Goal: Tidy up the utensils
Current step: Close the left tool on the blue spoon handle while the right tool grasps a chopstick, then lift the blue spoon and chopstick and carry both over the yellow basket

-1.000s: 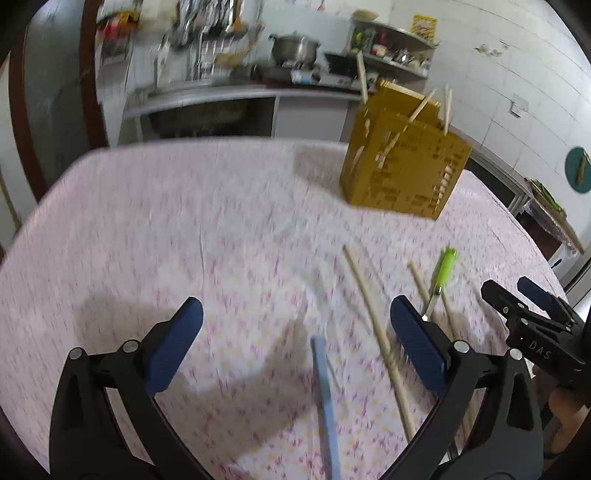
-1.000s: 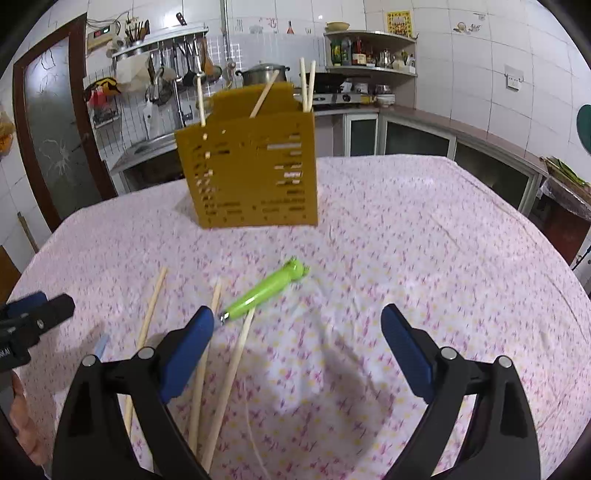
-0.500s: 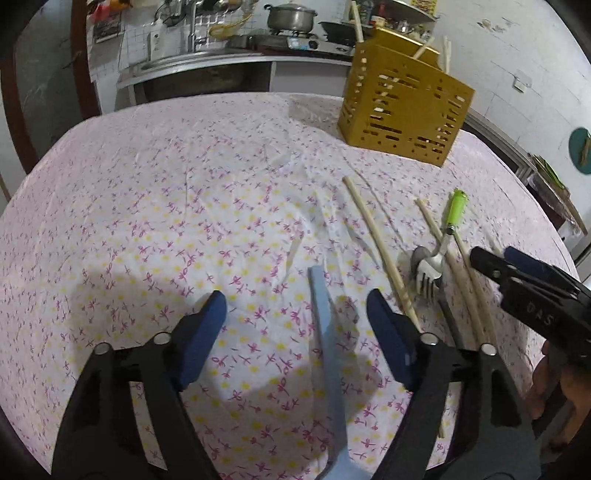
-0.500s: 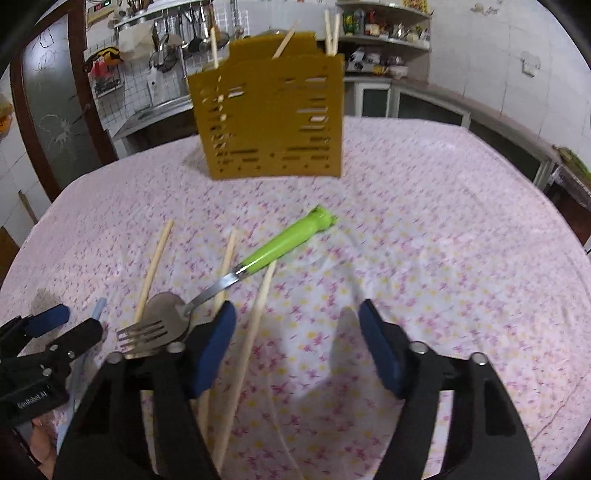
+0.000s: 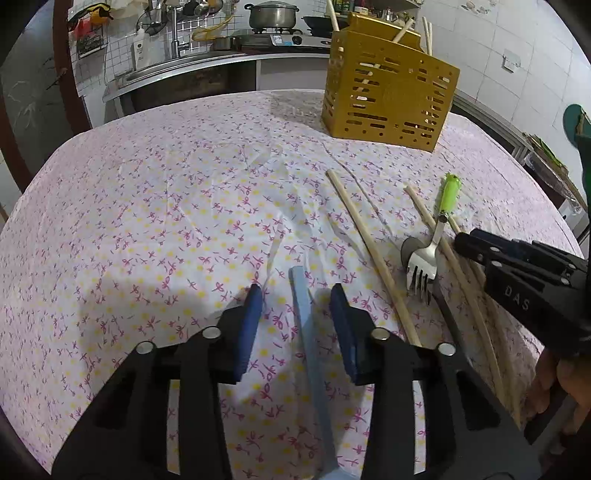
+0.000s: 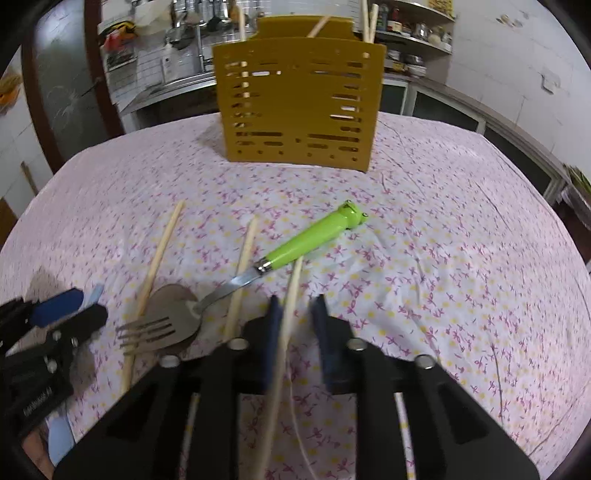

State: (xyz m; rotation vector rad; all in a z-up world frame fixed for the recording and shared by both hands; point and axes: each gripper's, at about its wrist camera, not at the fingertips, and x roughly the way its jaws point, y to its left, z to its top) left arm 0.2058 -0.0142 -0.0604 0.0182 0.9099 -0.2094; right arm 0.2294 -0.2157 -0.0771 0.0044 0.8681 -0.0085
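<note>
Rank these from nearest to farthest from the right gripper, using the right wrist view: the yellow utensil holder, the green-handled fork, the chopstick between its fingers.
1. Chopstick, between the right gripper fingers.
2. Green-handled fork, just ahead, to the left.
3. Yellow utensil holder, far across the table, upright.

Home kitchen: stove pot [image 5: 272, 15], hanging utensils [image 6: 207, 16].

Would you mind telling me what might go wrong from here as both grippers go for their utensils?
1. The right gripper straddles a chopstick whose far end lies by the fork; lifting may drag the fork.
2. The left gripper has the blue handle off-centre; it may slip.
</note>
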